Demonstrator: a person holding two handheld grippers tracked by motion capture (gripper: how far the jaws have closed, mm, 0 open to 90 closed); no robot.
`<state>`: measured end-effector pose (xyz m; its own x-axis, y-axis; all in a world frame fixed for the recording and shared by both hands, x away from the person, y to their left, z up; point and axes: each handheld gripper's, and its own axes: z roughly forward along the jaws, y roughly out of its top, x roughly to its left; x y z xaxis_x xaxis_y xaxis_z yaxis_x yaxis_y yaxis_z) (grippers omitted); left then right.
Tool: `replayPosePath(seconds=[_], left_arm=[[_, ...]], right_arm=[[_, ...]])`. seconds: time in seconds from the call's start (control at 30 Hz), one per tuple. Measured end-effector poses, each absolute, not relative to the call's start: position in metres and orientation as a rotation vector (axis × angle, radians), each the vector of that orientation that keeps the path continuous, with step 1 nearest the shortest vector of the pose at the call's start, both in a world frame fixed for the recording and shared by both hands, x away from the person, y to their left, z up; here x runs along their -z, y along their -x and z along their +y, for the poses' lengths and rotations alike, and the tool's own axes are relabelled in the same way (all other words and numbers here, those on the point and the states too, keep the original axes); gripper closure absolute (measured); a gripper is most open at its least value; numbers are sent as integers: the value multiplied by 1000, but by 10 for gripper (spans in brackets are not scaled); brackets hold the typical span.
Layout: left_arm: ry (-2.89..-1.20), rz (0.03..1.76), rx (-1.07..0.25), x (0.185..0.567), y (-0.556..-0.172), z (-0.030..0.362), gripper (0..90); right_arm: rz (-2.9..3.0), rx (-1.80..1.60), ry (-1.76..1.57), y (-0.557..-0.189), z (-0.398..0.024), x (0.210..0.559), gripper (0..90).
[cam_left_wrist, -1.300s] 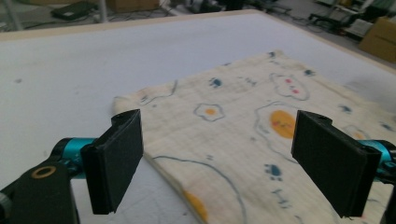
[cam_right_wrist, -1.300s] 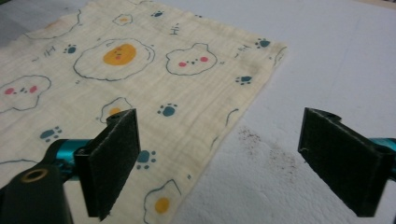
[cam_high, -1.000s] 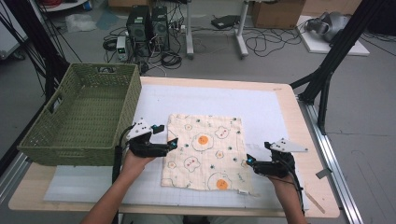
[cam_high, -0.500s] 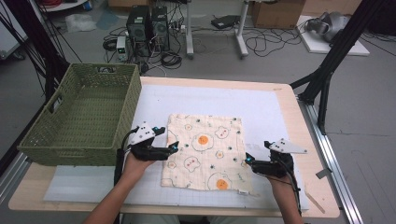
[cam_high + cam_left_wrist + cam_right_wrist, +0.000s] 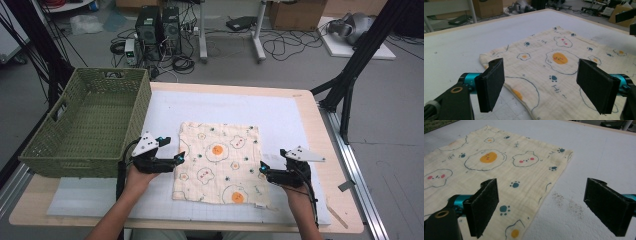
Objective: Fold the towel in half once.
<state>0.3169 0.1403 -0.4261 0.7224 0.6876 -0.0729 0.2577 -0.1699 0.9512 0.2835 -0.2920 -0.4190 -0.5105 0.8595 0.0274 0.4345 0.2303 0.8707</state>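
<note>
A cream cloth [image 5: 220, 162] printed with fried eggs, bears and paw prints lies flat on the white mat [image 5: 280, 115]. My left gripper [image 5: 181, 157] hovers at the cloth's left edge, jaws wide apart and nothing between them. Seen along its jaws, the cloth [image 5: 554, 65] spreads ahead with its left edge between the pads, and the left gripper [image 5: 541, 87] stands open. My right gripper [image 5: 261, 171] stands open at the cloth's right edge. Through the right gripper [image 5: 544, 207] I see the cloth [image 5: 499, 167] with its right edge running between the pads.
A green woven basket [image 5: 85, 125] stands empty on the table's left side, close to my left hand. The wooden table edge [image 5: 332, 150] runs along the right. Black frame legs [image 5: 350, 75] rise beyond the far right corner. Small dark specks [image 5: 566, 202] mark the mat.
My left gripper has crept a little rightward, up to the cloth's left edge. The right gripper and the cloth have stayed put.
</note>
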Motion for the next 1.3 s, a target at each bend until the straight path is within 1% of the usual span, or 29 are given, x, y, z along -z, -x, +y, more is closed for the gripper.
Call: replayPosePath(seconds=[0.43,0.5,0.6,0.67,0.87,1.0,1.07,1.13,1.17,1.3], left_arm=[[-1729,811,-392,430,-324,134,175],[-1730,817,-361,431,-327,135,175],[-1741,834,-342,430,-331,135,200],[-1720,860,-331,428,-335,136,196],[-1727,906,-347,421,-353,133,194],[-1734,939,-378,418,-370,127,217],[-1744,971,-371,420,-378,125,236],[-1760,983,-355,421,-386,123,282],[-1755,986,-367,421,-389,122,290],[-1774,1015,-373,422,-402,119,280]], right_arm=[[2042,-1204,-1201,-283,-300,421,119],[2044,-1205,-1210,-285,-300,421,119],[2051,-1202,-1208,-287,-299,422,119],[2056,-1202,-1205,-287,-298,422,119],[2057,-1190,-1203,-285,-302,423,119],[2053,-1187,-1216,-285,-305,423,119],[2054,-1185,-1214,-284,-305,423,119],[2061,-1182,-1216,-283,-306,423,119],[2059,-1179,-1217,-283,-307,424,119],[2053,-1180,-1223,-283,-309,424,119]])
